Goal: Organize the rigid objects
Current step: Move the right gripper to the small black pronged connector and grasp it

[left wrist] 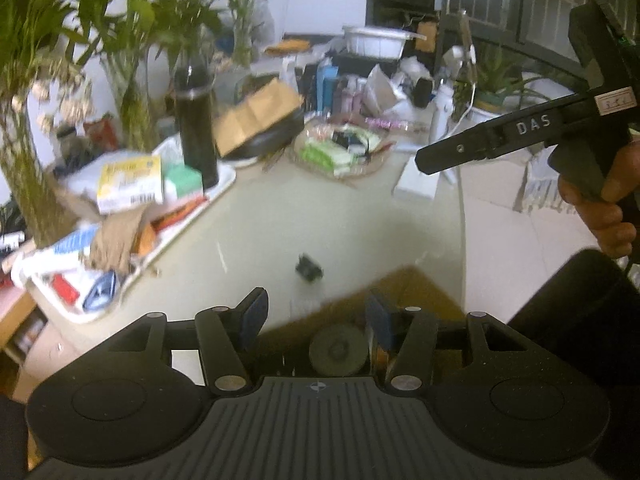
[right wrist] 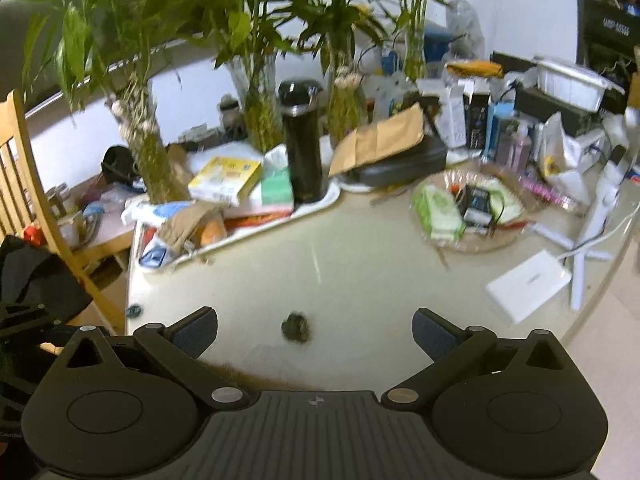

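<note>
Left wrist view: your left claw [left wrist: 316, 312] stands partly spread, pinching nothing; your right claw [right wrist: 316, 330] gapes wide above a small dark object [right wrist: 296, 327] on the counter [right wrist: 360, 280]

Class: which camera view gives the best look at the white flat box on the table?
The right wrist view: the white flat box lies whole and unobstructed there. In the left wrist view it is smaller, with the right gripper crossing its corner.

Bamboo plants [right wrist: 256, 92] in vases behind a wooden chair [right wrist: 24, 168]
</note>
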Motion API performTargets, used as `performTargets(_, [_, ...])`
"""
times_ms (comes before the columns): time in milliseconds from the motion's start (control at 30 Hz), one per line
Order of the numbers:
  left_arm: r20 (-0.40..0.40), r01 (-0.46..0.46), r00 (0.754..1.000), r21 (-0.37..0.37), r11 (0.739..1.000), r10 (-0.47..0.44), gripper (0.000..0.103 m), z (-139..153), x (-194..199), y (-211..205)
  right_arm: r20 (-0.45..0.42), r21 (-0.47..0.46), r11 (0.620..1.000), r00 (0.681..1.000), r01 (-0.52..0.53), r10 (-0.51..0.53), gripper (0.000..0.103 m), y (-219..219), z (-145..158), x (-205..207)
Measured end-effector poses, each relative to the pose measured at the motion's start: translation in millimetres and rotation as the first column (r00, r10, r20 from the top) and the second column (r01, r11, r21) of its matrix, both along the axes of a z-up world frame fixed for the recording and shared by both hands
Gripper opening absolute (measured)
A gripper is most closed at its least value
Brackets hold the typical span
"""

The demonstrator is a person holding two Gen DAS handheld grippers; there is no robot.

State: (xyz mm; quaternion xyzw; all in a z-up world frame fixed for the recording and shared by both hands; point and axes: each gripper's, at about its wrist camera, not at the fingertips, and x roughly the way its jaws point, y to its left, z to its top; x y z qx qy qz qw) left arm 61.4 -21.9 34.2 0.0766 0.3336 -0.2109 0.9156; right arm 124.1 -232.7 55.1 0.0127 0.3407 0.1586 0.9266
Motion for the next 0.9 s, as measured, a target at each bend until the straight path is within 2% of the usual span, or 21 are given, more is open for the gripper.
performTargets(233, [0.026, -0.002, 1.000, -0.013, 1.000, 0.002, 0.053, 12, 12, -7, 0.023, -0.016, 1.000, 0.999, 0.025, -0.024, 0.103, -4, 14, 10])
performTargets(733, [-0.026, -0.047, 0.999, 0.009, 0.999, 0.047, 0.053, -13, 23, 11, -0.026, -0.057, 0.998, 0.999, -0.027, 0.026, 0.103, 5, -23, 19])
performTargets(900, [-0.037, -0.066, 0.997, 0.001, 0.998, 0.066, 0.053, -21, 30, 19, -0.059, -0.044, 0.998, 0.997, -0.042, 0.039, 0.103, 7, -39, 27])
